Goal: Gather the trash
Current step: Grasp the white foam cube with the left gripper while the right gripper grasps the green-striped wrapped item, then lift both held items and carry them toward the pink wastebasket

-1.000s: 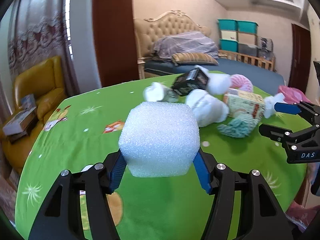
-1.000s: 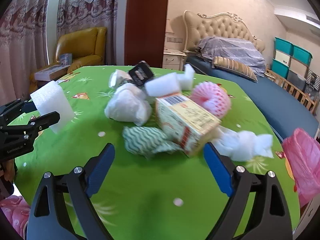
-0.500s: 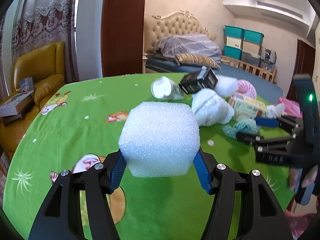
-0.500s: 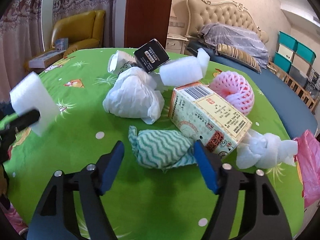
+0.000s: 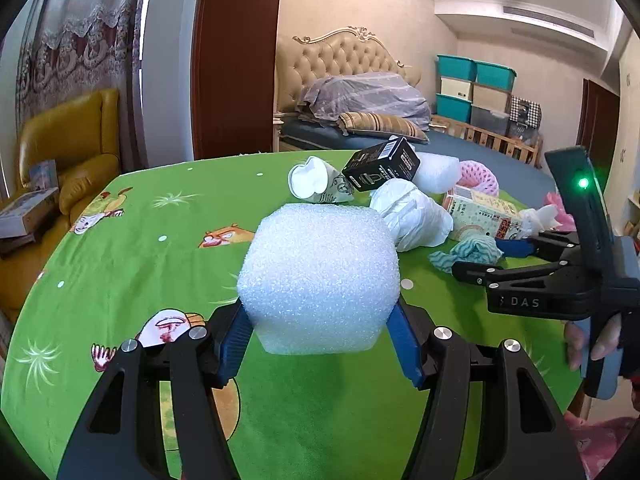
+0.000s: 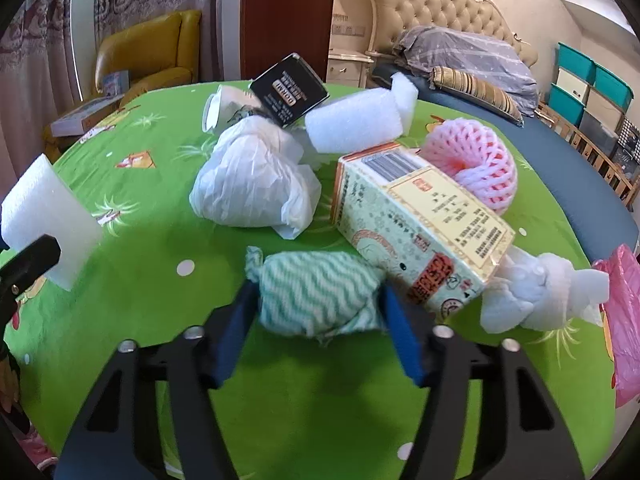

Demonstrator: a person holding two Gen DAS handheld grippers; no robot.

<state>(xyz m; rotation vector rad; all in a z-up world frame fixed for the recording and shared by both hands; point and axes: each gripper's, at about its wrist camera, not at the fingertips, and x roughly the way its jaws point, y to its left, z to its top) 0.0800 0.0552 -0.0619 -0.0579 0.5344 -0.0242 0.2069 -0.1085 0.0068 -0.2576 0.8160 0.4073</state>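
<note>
My left gripper (image 5: 320, 340) is shut on a white foam block (image 5: 320, 276), held above the green tablecloth (image 5: 120, 248); the block also shows in the right wrist view (image 6: 48, 220). My right gripper (image 6: 318, 324) has its blue pads on both sides of a teal-and-white striped cloth wad (image 6: 316, 292) lying on the table; the jaws look closed against it. The right gripper also shows in the left wrist view (image 5: 484, 258) at the same cloth (image 5: 468, 254). A trash pile lies beyond: a white crumpled bag (image 6: 256, 184), a printed carton (image 6: 420, 228), a black box (image 6: 288, 88).
The pile also holds a pink foam net (image 6: 476, 168), a white foam piece (image 6: 356, 120), a paper cup (image 5: 316, 180) and a knotted white wad (image 6: 536, 296). A pink bag (image 6: 624, 320) hangs at the right table edge. A bed and a yellow armchair (image 5: 68, 152) stand behind.
My right gripper moved forward to the striped cloth and narrowed its jaws from wide open to against its sides. My left gripper kept hold of the foam block and shifted slightly.
</note>
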